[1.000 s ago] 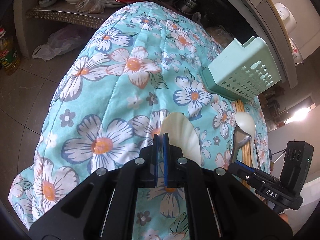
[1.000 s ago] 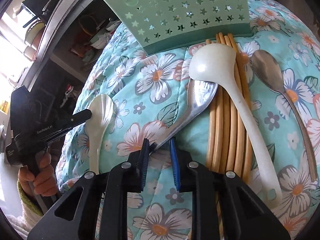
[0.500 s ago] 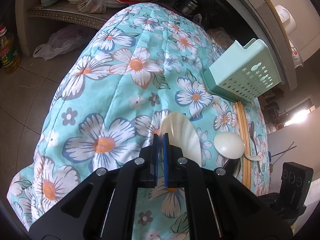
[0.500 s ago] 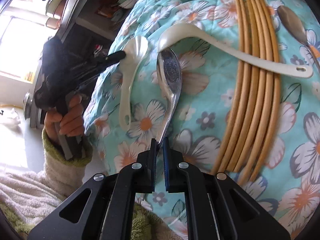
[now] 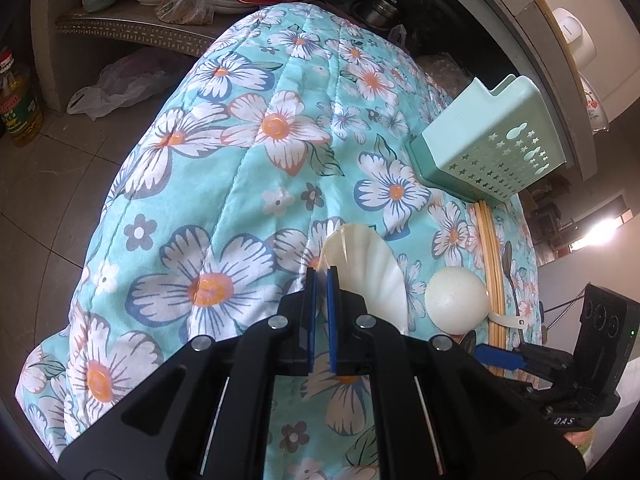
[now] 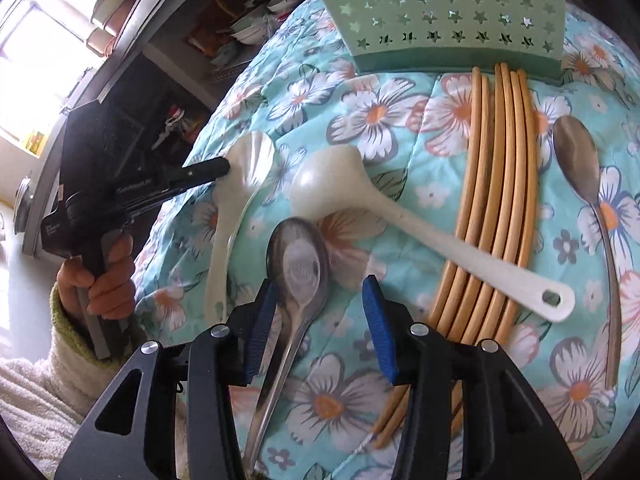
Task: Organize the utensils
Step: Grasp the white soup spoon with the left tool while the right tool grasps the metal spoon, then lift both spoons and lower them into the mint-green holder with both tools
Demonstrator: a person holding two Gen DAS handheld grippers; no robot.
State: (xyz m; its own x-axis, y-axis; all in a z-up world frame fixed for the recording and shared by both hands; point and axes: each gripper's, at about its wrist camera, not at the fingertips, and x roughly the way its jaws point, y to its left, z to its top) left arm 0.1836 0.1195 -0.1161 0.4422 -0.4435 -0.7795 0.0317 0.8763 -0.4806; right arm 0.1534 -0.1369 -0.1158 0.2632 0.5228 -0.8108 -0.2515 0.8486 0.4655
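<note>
Utensils unsorted: left gripper (image 5: 320, 280) clamps shell spoon (image 5: 362, 266); right gripper (image 6: 320, 312) opening astride steel spoon (image 6: 298, 264), which may slide off the quilt (image 6: 360, 120).

Daylight poured in from a window (image 6: 36, 80) at my right camera's upper left, blown out to white. A second glare spot (image 5: 606, 232) burned at the left view's right edge. Both fisheye pictures bent hard toward dark corners. The floral cloth (image 5: 248, 184) was evenly lit and sharp; shadows stayed soft.
</note>
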